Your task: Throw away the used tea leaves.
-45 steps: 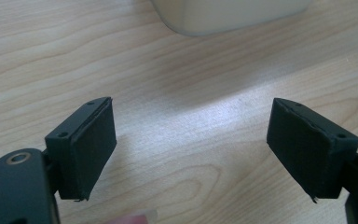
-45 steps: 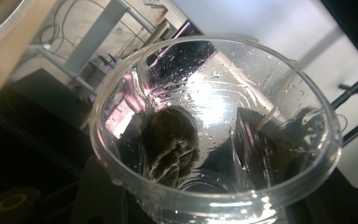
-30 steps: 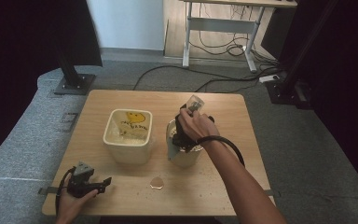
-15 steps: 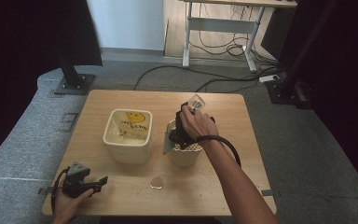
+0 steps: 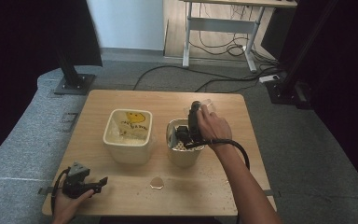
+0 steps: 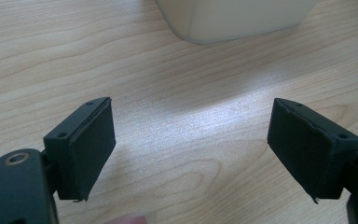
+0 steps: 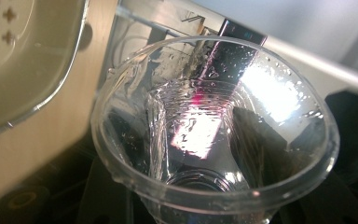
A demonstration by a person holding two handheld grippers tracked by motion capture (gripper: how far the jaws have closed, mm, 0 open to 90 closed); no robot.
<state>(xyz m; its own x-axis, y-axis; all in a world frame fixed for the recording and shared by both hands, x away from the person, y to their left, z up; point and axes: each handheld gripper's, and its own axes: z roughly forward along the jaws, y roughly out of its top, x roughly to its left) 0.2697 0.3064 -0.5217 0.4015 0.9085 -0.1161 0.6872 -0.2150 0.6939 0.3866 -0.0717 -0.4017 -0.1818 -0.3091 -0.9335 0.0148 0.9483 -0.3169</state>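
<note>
A clear cup point(image 7: 214, 135), wet inside, sits clamped in the right claw point(image 5: 193, 122) over the round tub point(image 5: 182, 150). A square tub point(image 5: 128, 135) stands just left of it. The left claw point(image 5: 101, 181) gapes wide at the wooden desk point(image 5: 135, 100) edge. Cables cross the grey floor point(image 5: 303, 135).

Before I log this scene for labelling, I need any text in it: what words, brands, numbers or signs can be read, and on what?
Square cream tub: a yellow face-like print with a line of dark lettering on the inside wall, too small and blurred to read.
Clear plastic cup held in the right gripper: no text, only water droplets and reflections.
Round cream container: no readable marking.
Nothing else carries legible text.
</note>
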